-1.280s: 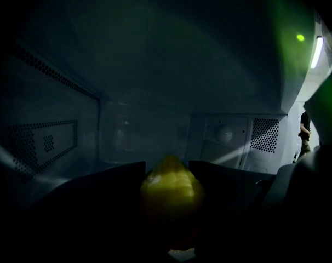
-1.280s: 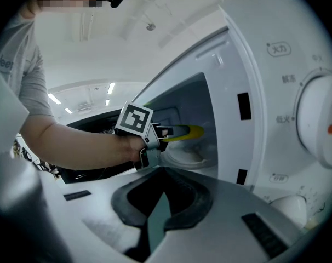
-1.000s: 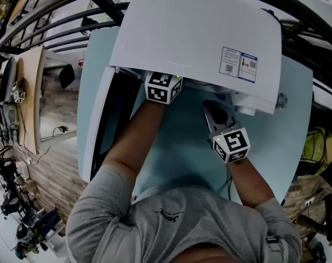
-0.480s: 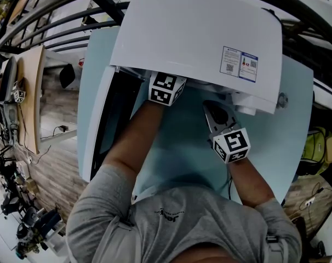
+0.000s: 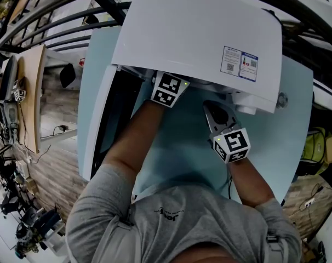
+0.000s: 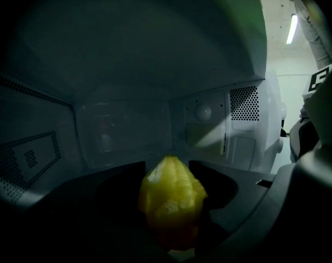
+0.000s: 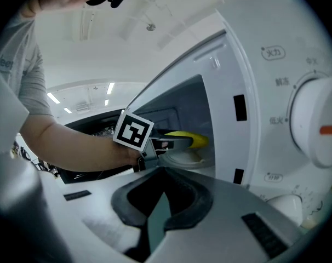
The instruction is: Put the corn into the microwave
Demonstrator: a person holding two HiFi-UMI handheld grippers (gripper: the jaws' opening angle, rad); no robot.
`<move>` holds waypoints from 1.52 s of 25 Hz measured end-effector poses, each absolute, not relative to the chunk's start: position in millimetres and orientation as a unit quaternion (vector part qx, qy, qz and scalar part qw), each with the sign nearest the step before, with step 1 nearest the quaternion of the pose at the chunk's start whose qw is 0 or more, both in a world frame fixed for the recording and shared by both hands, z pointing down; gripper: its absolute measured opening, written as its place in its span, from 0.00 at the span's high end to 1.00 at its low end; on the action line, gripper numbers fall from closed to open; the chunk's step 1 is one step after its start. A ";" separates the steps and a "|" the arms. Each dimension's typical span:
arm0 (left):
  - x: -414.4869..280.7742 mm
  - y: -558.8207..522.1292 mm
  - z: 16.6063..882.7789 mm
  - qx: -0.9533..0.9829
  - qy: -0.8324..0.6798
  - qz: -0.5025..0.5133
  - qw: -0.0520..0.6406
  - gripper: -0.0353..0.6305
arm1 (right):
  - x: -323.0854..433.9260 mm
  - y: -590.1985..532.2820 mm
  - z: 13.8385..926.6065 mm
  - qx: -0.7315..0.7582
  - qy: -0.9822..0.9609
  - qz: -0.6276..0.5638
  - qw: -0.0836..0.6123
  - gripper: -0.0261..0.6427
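— The left gripper (image 6: 167, 171)?
— Clamped on the yellow corn (image 6: 170, 204), which it holds inside the white microwave's (image 5: 199, 32) dark cavity, tip towards the far wall.
— And the right gripper (image 7: 161, 174)?
— Jaws together, nothing in them, near the microwave's front on the right, over the pale blue table (image 5: 182, 147).

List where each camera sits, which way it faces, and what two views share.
Head view: on the person's head, looking steeply down at the microwave; forearms and shirt show.
Left gripper view: on the left claw, facing the microwave's dark inside; its jaws hold the corn.
Right gripper view: on the right claw, facing the microwave's front and dial; the left forearm shows.
Shared: both gripper views show the corn.
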State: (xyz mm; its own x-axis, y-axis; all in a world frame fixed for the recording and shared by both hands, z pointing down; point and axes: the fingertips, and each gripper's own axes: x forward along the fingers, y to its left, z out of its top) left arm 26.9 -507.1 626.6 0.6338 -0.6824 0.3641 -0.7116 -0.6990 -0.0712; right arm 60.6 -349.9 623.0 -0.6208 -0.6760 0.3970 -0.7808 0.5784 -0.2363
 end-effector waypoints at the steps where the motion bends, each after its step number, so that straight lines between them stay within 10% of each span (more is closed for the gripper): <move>1: 28.0 -506.2 627.3 0.904 -0.383 0.189 0.035 0.56 | 60.7 -350.0 622.7 0.415 -0.878 0.197 0.133 0.94; 38: 23.6 -495.6 660.5 0.865 -0.371 0.336 0.022 0.56 | 57.2 -345.1 613.6 0.410 -0.881 0.195 0.132 0.94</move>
